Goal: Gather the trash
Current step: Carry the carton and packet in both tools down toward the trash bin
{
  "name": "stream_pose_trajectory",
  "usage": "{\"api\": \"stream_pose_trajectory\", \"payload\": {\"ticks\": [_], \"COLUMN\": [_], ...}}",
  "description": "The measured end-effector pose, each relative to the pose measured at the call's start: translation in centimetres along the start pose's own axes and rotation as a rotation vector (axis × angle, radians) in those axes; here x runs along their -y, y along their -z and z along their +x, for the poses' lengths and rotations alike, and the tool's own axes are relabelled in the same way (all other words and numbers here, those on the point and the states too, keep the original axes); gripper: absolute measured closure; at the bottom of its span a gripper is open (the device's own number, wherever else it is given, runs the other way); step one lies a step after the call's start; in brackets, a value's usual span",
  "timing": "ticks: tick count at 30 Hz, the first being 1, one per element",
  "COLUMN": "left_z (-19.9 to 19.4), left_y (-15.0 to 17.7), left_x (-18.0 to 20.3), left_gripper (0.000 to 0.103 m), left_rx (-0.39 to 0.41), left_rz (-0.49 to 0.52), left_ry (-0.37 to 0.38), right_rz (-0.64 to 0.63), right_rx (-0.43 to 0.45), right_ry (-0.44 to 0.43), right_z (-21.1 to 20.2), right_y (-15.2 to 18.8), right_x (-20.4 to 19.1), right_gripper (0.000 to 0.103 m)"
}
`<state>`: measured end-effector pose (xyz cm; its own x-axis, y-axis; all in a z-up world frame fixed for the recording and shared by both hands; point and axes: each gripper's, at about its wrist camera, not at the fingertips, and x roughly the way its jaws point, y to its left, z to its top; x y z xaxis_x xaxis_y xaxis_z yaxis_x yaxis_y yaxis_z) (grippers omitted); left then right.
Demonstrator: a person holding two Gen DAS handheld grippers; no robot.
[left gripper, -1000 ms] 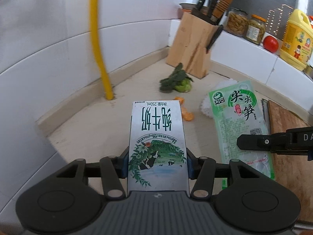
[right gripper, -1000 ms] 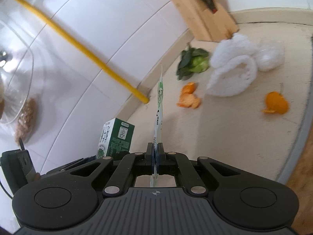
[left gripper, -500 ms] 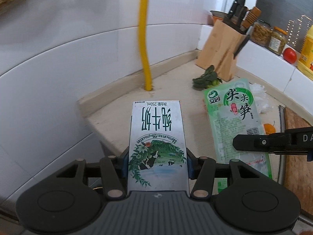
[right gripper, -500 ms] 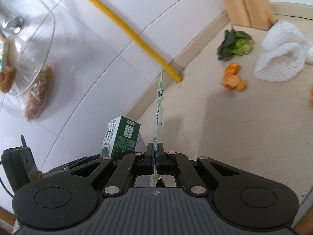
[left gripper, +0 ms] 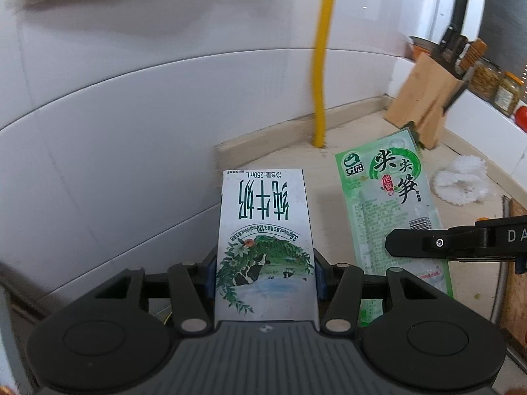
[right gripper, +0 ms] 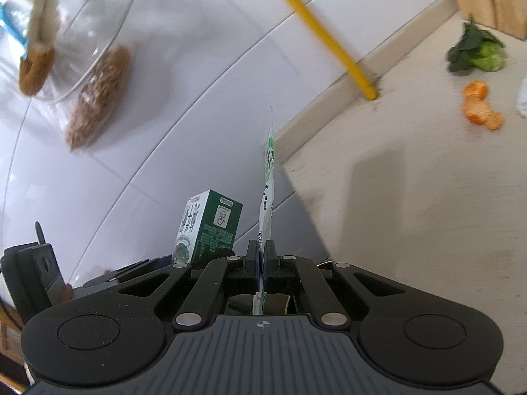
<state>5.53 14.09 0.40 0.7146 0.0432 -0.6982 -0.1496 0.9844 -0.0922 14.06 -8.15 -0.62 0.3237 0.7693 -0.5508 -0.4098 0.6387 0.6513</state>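
Observation:
A white and green milk carton [left gripper: 265, 240] sits upright between the fingers of my left gripper [left gripper: 265, 276], which is shut on its sides. To its right a flat green snack wrapper [left gripper: 392, 204] hangs in the air, pinched by my right gripper [left gripper: 395, 242], seen from the side. In the right wrist view the right gripper [right gripper: 262, 256] is shut on the wrapper [right gripper: 268, 171], seen edge-on. The carton [right gripper: 210, 227] stands just left of it. Both grippers hover at the left end of the beige counter [right gripper: 411, 197].
A yellow pipe [left gripper: 321, 65] runs up the white tiled wall. On the counter lie orange peel [right gripper: 479, 107], wilted greens [right gripper: 477, 54] and a white foam net [left gripper: 461, 181], with a wooden knife block [left gripper: 425, 108] behind. A wooden board [left gripper: 518, 283] is at the right.
Both grippers carried the carton and the wrapper leftward, past the yellow pipe to the counter's left end. The knife block, greens and peel slid off to the right.

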Motion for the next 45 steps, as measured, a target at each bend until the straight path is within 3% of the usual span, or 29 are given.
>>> {"api": "stream_pose_trajectory", "payload": {"ticks": [20, 32, 45], "left_z": [-2.5, -2.2, -0.7], "left_y": [3.3, 5.5, 6.6], "left_x": [-4.0, -6.1, -6.7], "left_gripper": [0.056, 0.056, 0.056], "left_rx": [0.025, -0.027, -0.079], "left_rz": [-0.124, -0.176, -0.169], "left_ry": [-0.118, -0.171, -0.197], "right_rz": [-0.133, -0.170, -0.169], "right_rx": [-0.135, -0.218, -0.261], "right_ry": [-0.054, -0.045, -0.007], "right_z": [3.8, 6.6, 8.5], "right_y": [0.3, 1.5, 2.1], "right_x": [-4.5, -5.3, -4.6], "right_gripper": [0.099, 0.099, 0.099]}}
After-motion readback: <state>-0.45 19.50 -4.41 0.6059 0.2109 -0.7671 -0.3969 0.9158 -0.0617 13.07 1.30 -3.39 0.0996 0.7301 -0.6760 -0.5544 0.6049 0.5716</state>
